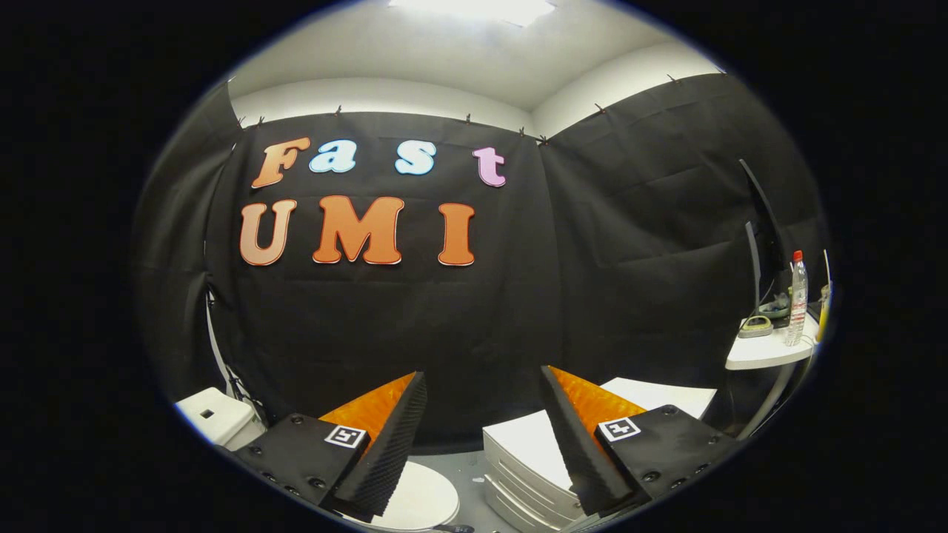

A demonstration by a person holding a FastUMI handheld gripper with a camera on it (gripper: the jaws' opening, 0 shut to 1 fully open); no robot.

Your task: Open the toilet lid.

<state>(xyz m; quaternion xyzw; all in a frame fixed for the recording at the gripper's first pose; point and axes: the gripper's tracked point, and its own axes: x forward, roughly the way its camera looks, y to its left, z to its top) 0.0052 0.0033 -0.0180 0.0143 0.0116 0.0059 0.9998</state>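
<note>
Far left, low in the frame, a white toilet tank [216, 416] sits against the black cloth wall [444, 318], with thin cables or a pipe running down the wall just beside it. To its right, at the bottom of the frame, the white toilet lid [422, 497] lies flat and closed; it shows as a rounded disc partly hidden under the left finger, and nothing presses on it.

The gripper [483, 396] hangs above the lid with its two fingers spread wide apart, holding nothing. The left finger's ridged pad [392, 451] reaches up toward the lower centre of the frame, and a small square marker sits on the block behind it. The gap between the fingers looks onto the dark wall and a strip of grey floor [466, 470] at the very bottom.

Right of that gap, a stack of white drawers or a low cabinet [526, 451] stands on the floor, its top partly behind the right finger, which bears a matching square marker.

Further right, at mid height, a small white table [763, 354] stands well apart from the toilet. On it are a clear plastic bottle [798, 300] with a red cap, upright, a small rounded object beside it, and a dark monitor [763, 244] seen edge-on behind them. A ceiling light [474, 9] glows at the top centre
</note>
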